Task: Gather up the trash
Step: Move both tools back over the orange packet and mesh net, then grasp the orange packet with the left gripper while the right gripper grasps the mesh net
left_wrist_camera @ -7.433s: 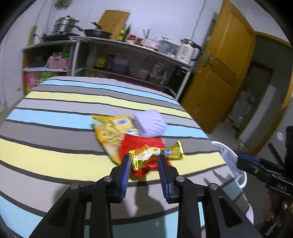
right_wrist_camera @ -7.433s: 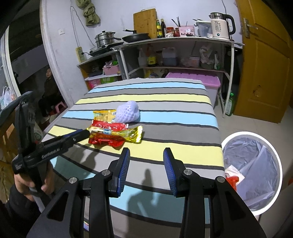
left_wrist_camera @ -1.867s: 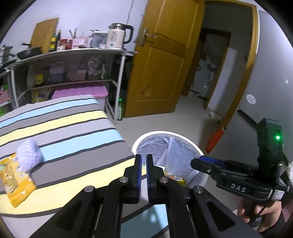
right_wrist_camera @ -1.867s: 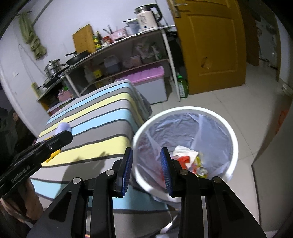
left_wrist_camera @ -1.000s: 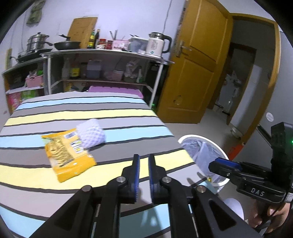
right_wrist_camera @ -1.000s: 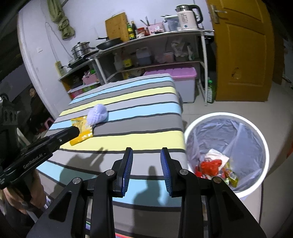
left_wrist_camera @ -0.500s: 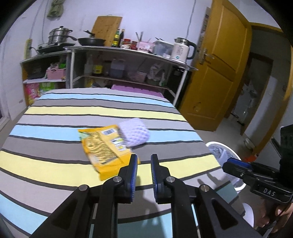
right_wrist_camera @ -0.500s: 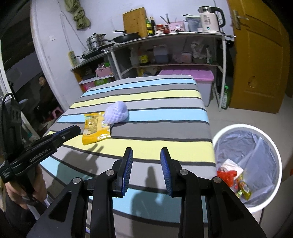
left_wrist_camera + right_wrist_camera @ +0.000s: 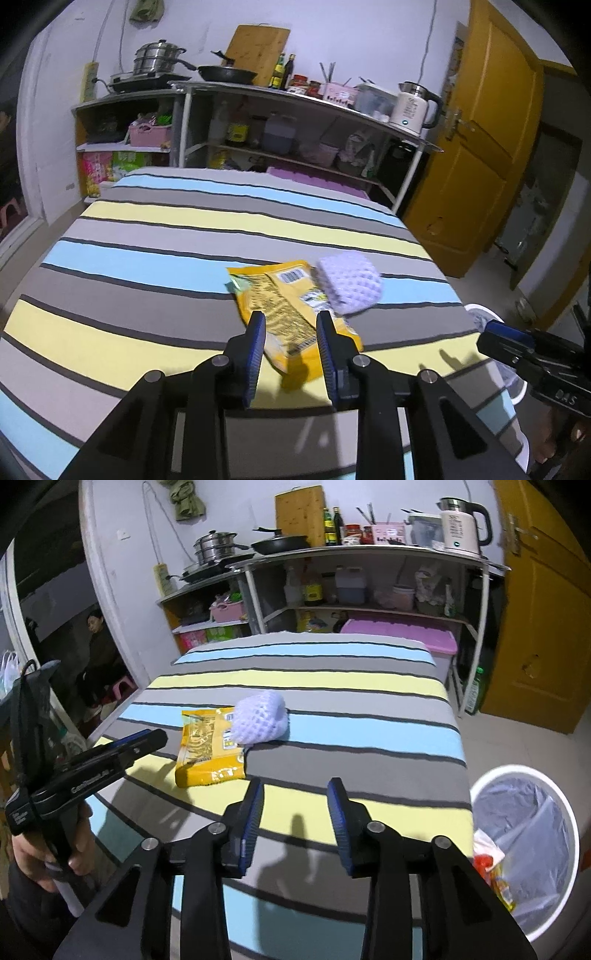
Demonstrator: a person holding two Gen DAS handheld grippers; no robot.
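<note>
A yellow snack wrapper [image 9: 290, 312] lies flat on the striped table [image 9: 147, 258], with a purple foam net [image 9: 349, 282] resting on its far right corner. My left gripper [image 9: 290, 332] is open and empty, its jaws on either side of the wrapper's near end, just above it. In the right wrist view the wrapper [image 9: 207, 746] and foam net [image 9: 260, 722] lie ahead to the left. My right gripper [image 9: 295, 808] is open and empty over the table's near edge. The left gripper [image 9: 140, 744] shows there beside the wrapper.
A white bin [image 9: 524, 853] lined with a bag stands on the floor right of the table, with red and yellow wrappers inside. Metal shelves [image 9: 295, 122] with cookware and a kettle stand behind the table. A yellow door [image 9: 476, 147] is at right. A person [image 9: 98, 653] sits far left.
My left gripper dropped the earlier wrappers in the bin, swung back to the table, opened and closed in on the yellow wrapper. My right gripper turned from the bin back toward the table.
</note>
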